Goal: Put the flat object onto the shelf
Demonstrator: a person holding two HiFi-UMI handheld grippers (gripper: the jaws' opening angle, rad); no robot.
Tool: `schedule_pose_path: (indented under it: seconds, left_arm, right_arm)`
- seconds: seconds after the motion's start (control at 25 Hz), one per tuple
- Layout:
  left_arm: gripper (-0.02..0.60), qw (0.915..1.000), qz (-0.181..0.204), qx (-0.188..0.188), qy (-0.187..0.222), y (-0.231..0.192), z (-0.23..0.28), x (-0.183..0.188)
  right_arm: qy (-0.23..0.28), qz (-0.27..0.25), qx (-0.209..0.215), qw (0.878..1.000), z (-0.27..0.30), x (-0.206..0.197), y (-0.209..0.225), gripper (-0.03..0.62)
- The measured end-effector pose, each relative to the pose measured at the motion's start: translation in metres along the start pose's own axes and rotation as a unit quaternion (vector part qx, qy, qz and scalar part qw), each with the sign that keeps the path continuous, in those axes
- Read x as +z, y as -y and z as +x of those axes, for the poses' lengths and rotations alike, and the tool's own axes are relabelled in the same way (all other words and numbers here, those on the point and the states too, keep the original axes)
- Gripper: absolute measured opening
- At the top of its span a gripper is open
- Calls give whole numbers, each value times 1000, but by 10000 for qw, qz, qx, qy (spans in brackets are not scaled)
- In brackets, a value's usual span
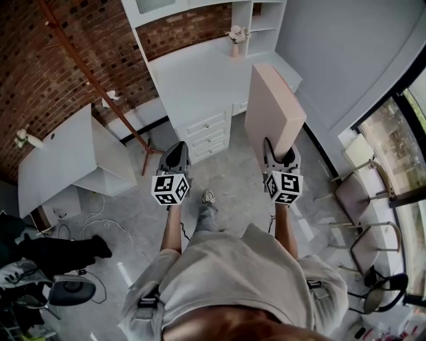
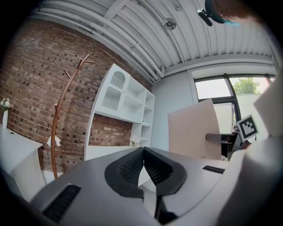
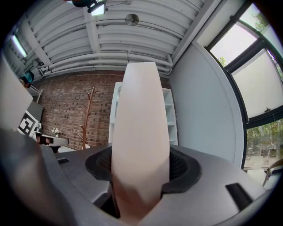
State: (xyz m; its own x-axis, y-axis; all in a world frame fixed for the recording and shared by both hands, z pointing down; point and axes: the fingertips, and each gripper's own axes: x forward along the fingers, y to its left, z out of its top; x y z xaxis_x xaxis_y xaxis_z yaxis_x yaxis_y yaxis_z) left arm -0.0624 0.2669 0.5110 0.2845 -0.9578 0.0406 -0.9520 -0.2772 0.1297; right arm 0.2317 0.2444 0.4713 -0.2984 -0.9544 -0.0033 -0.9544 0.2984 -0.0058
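Right gripper (image 1: 280, 158) is clamped on the near end of the flat object (image 1: 273, 110), a pinkish-beige panel. The right gripper view shows both pads pressed against its faces. The panel stands on edge and sticks out ahead of me. Left gripper (image 1: 175, 152) is level beside it, well apart, with its jaws together and nothing between them.

Counts: two grippers, one panel.

My shoe (image 1: 208, 197) is below, on grey floor (image 1: 233, 180). Loose cables (image 1: 100, 216) run along the floor at left, off my line. The floor ahead, up to the furniture, is bare.

Left side: one white table (image 1: 60, 156) with a small flower vase (image 1: 23, 138) on it. One wooden coat stand (image 1: 100, 86) leans across the brick wall (image 1: 40, 66), its foot just left of the drawers.

Right side: two metal-frame chairs (image 1: 359, 193) stand by the window (image 1: 399, 126), well clear of the panel.

Ahead: one white shelf unit (image 1: 200, 73) with a wide desk top and a drawer stack (image 1: 208, 133) under it. The desk top is bare except for a second flower vase (image 1: 235, 36) at the back, near the open shelves (image 1: 265, 20) at the unit's right. In the head view the panel's far end overlaps the desk's right corner. I can't tell whether it touches. In the left gripper view the shelf compartments look open-fronted.
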Motion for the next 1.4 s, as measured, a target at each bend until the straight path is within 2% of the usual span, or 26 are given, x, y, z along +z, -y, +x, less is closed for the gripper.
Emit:
schedule_pose_path:
  seconds: [0.16, 0.44, 0.92, 1.16, 1.4]
  left_arm:
    - [17, 10000, -21, -91, 25, -8, 31, -3]
    - [17, 9995, -67, -305, 52, -45, 107, 7]
    - [17, 9981, -67, -593, 127, -121, 239, 41]
    - [17, 9974, -56, -696, 164, -156, 288, 52]
    - [16, 9966, -59, -805, 186, -177, 321, 55]
  right_arm:
    - [37, -34, -46, 10000, 24, -2, 6, 285]
    - [81, -84, -200, 9997, 97, 6, 9, 285]
    - [125, -121, -415, 9990, 237, 23, 9, 285]
    - [168, -144, -469, 9987, 294, 27, 1, 285]
    - [135, -181, -559, 9982, 326, 23, -2, 287]
